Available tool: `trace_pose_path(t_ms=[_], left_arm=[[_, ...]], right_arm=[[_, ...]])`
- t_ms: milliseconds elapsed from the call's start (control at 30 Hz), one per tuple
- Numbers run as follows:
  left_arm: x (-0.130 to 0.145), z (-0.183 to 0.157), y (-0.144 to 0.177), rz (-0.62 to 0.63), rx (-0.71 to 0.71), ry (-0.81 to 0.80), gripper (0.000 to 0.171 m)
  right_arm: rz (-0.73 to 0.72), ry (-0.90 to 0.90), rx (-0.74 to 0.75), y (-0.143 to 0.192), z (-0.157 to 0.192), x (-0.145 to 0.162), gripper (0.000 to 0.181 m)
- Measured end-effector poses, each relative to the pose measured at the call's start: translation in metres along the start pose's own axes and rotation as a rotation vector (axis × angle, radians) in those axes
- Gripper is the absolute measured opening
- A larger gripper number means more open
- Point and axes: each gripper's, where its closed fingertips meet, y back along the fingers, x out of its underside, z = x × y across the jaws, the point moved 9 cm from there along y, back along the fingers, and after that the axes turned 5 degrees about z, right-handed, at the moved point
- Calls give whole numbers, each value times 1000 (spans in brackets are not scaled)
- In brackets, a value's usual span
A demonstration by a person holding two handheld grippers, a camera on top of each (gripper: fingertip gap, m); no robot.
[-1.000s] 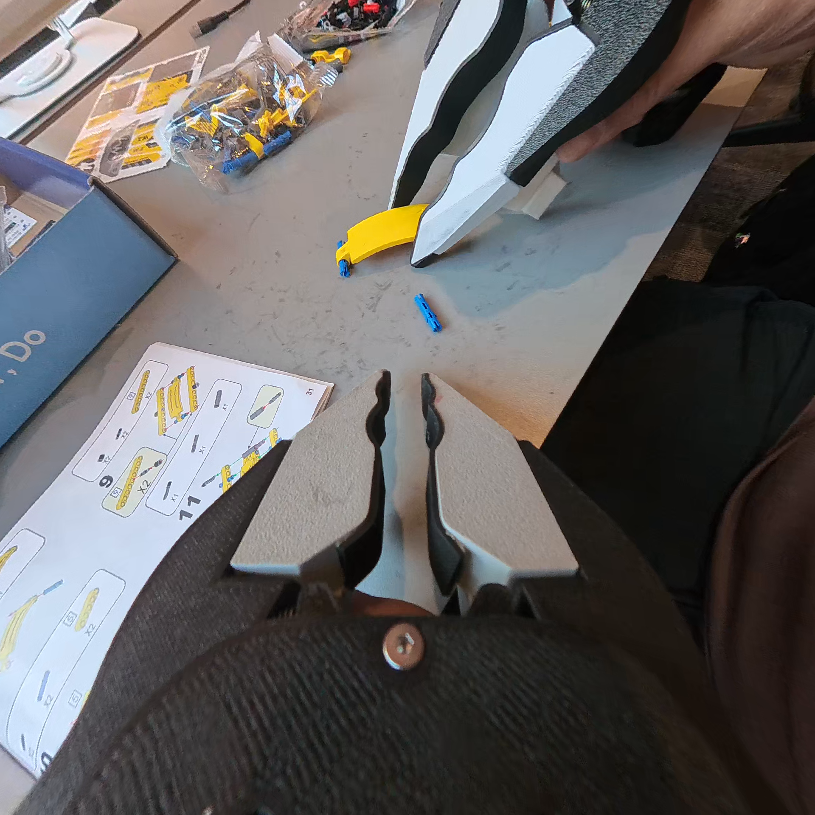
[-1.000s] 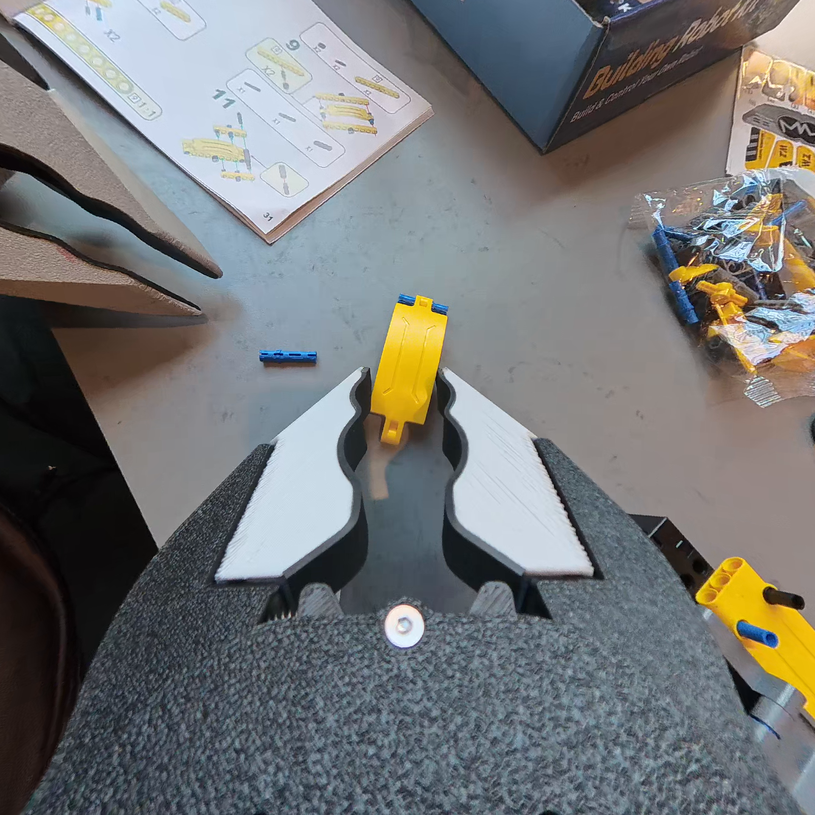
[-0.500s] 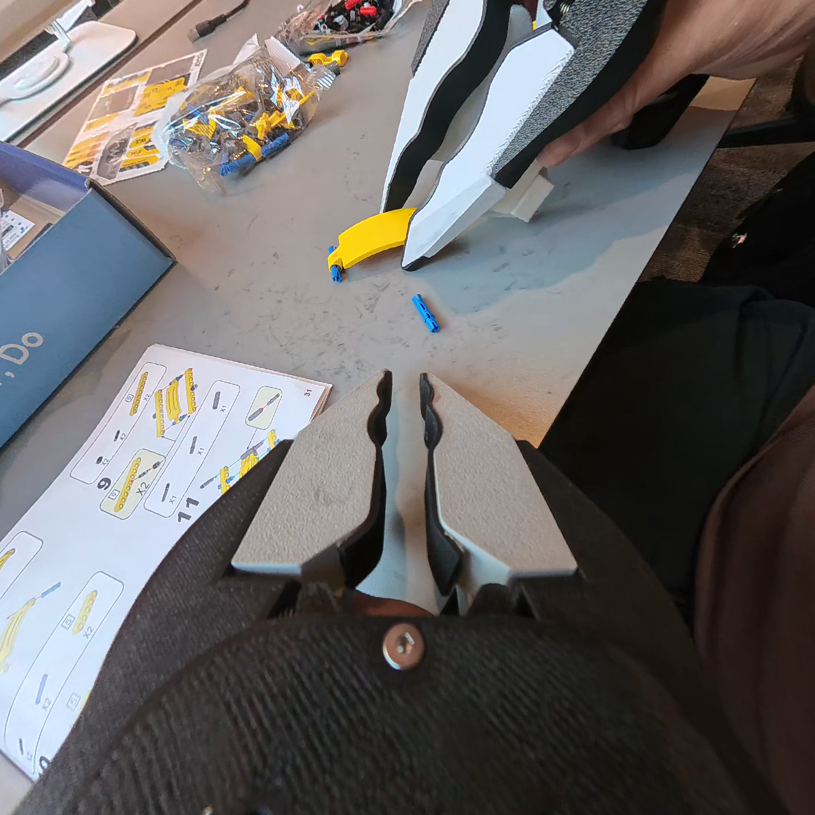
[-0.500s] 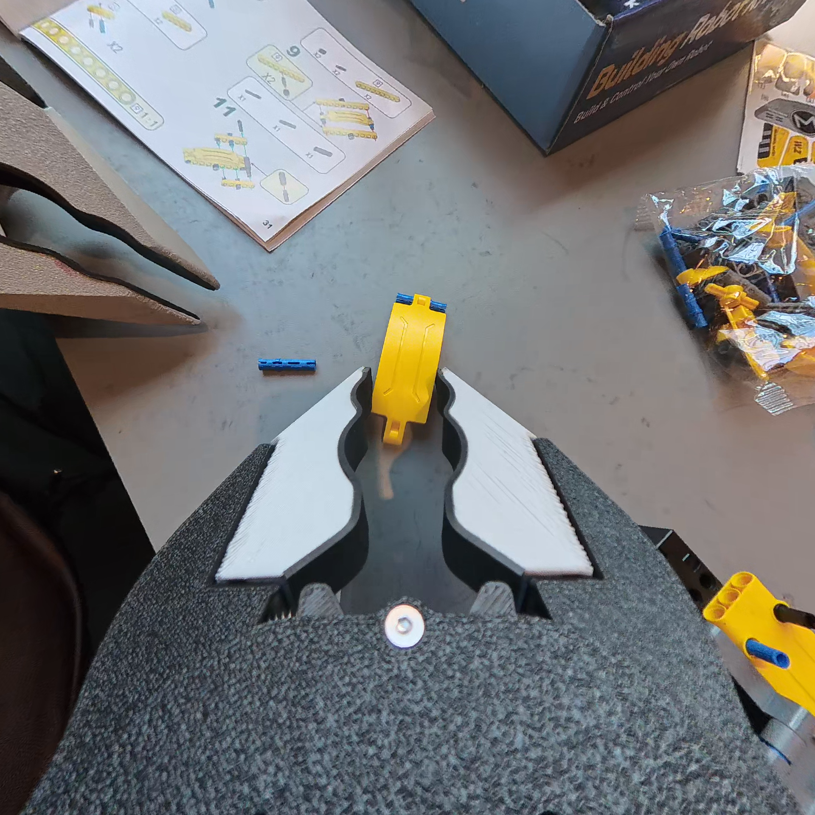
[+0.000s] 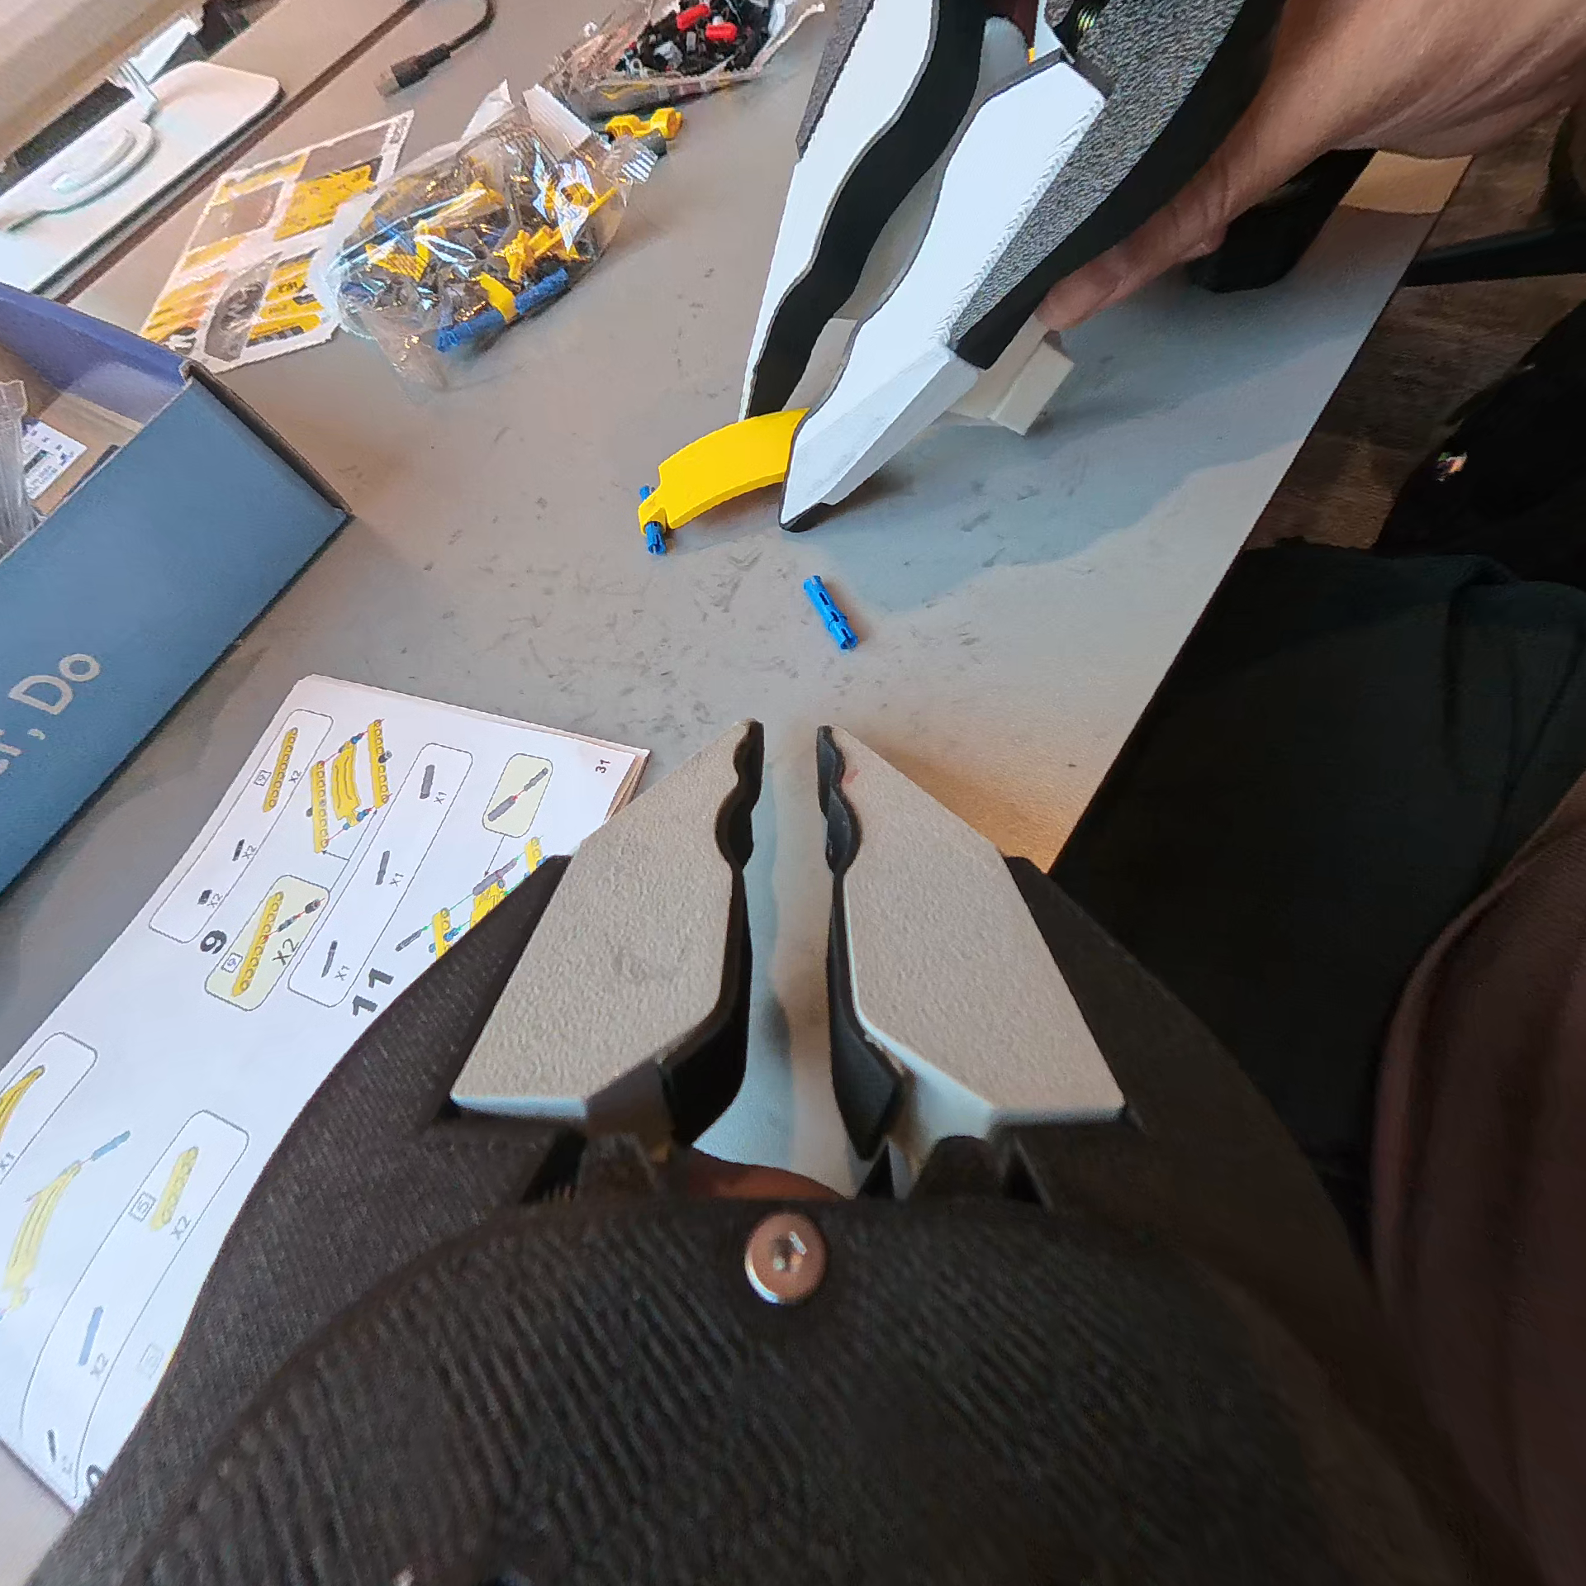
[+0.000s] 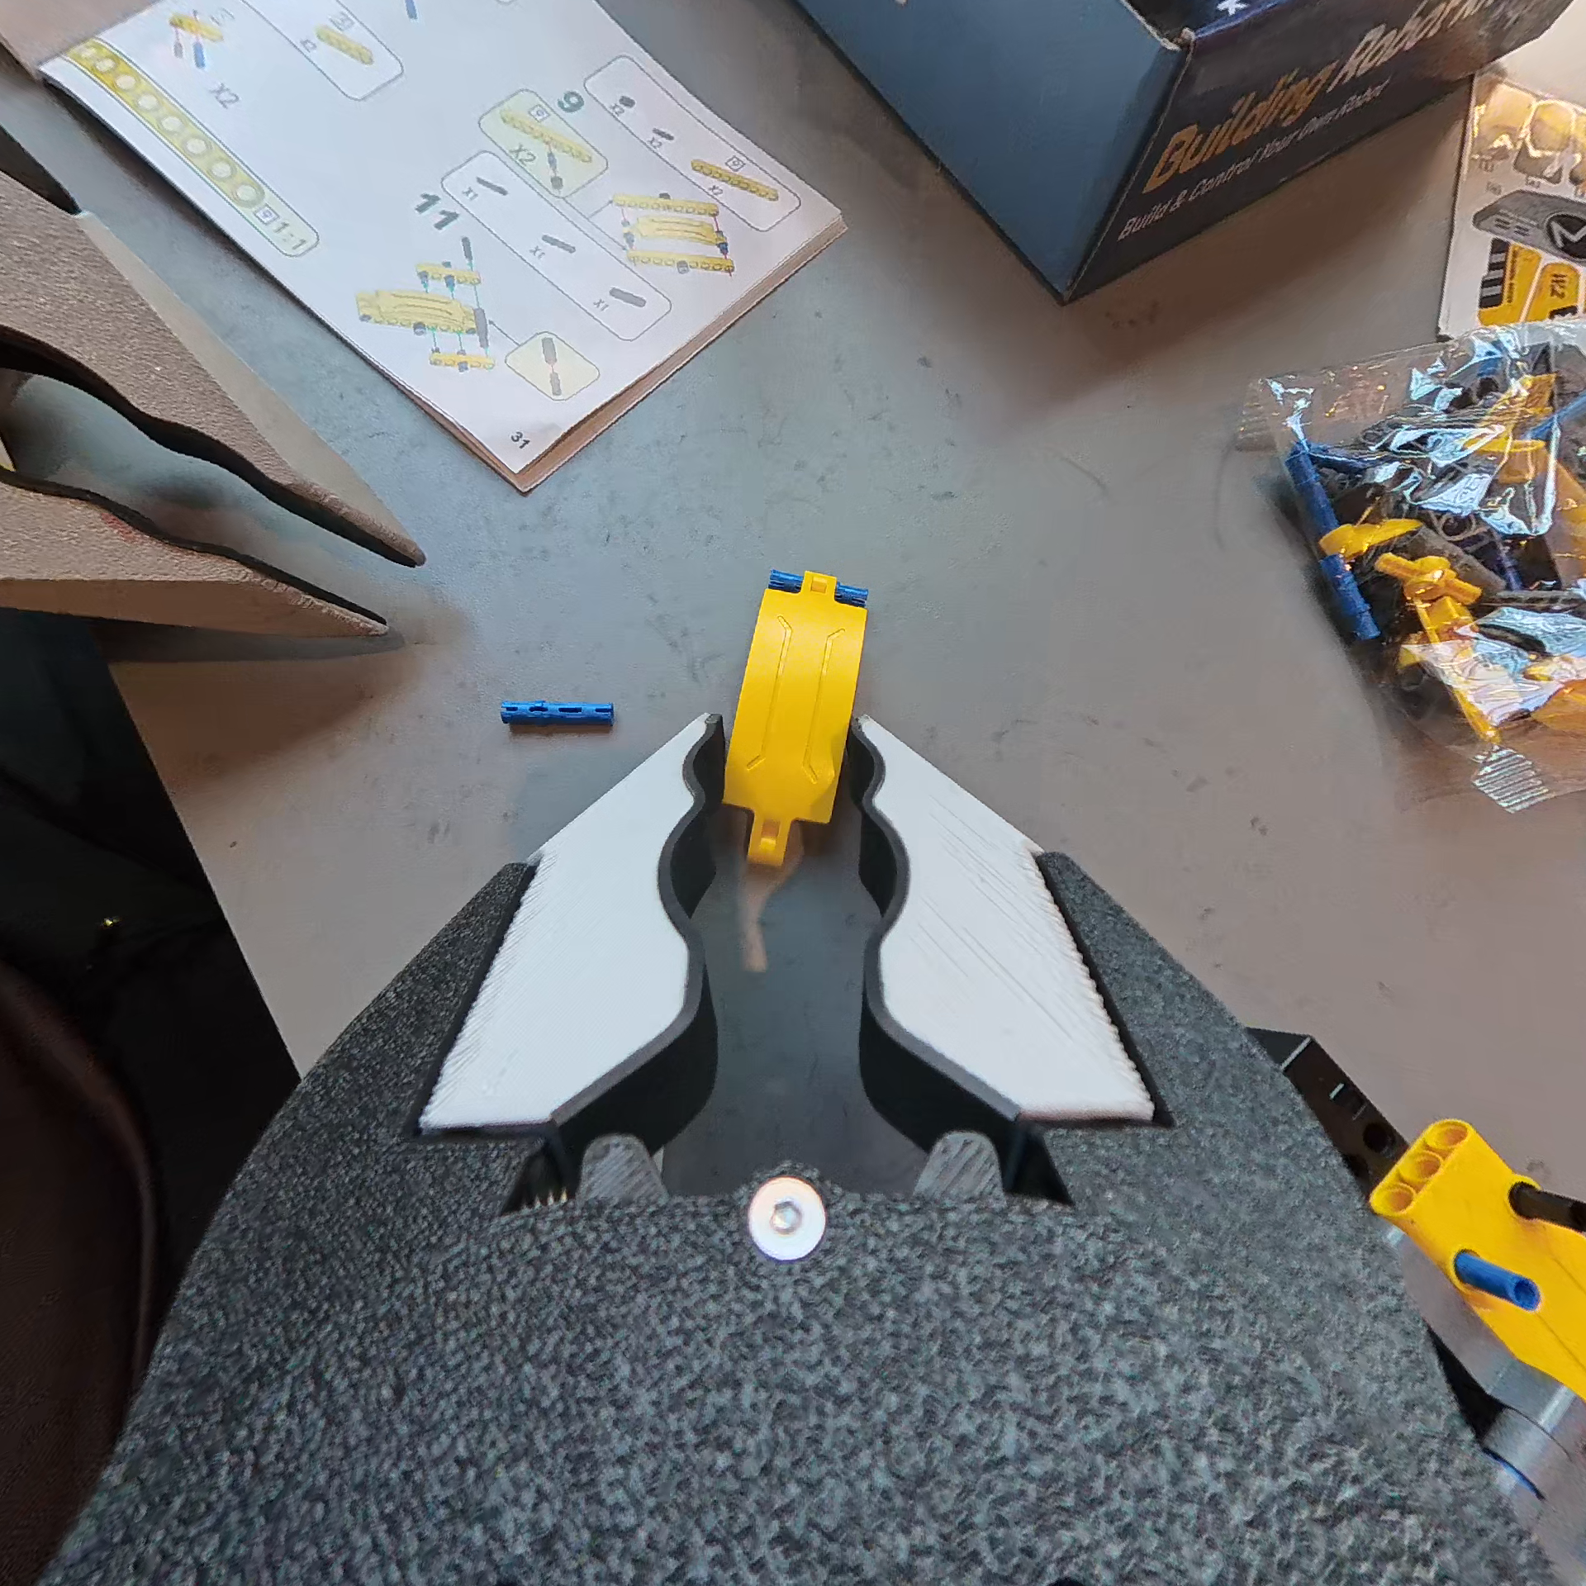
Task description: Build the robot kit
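My right gripper [image 6: 785, 729] is shut on a yellow curved panel [image 6: 794, 687] that has blue pins at its far end. The panel rests low on the grey table [image 6: 1030, 687]. It also shows in the left wrist view [image 5: 721, 468], between the white fingers of the right gripper [image 5: 777, 459], held by a hand. A loose blue pin [image 5: 830, 611] lies on the table between the two grippers; it also shows in the right wrist view [image 6: 556, 714]. My left gripper [image 5: 789, 738] is empty, its jaws apart by a narrow gap, above the table's near edge beside the booklet.
An open instruction booklet [image 5: 283, 901] lies left of my left gripper. A blue box [image 5: 146, 558] stands behind it. A clear bag of yellow and blue parts [image 5: 481, 249] and a leaflet [image 5: 266, 240] lie farther back. A yellow assembly [image 6: 1476, 1244] sits at the right gripper's side. The left gripper's tips are roughly 9 centimetres from the right gripper's.
The right gripper and the yellow panel have shifted very slightly. Both grips are unchanged and the blue pin has not moved.
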Motion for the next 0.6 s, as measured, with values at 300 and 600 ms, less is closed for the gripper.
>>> trace_pose_path(t_ms=[300,600], left_arm=[[0,0,0,-3,-4,-4,9],[0,0,0,-6,-9,-7,9]], right_arm=[[-2,5,5,0,0,-1,28],[-7,20,25,-1,0,-2,27]])
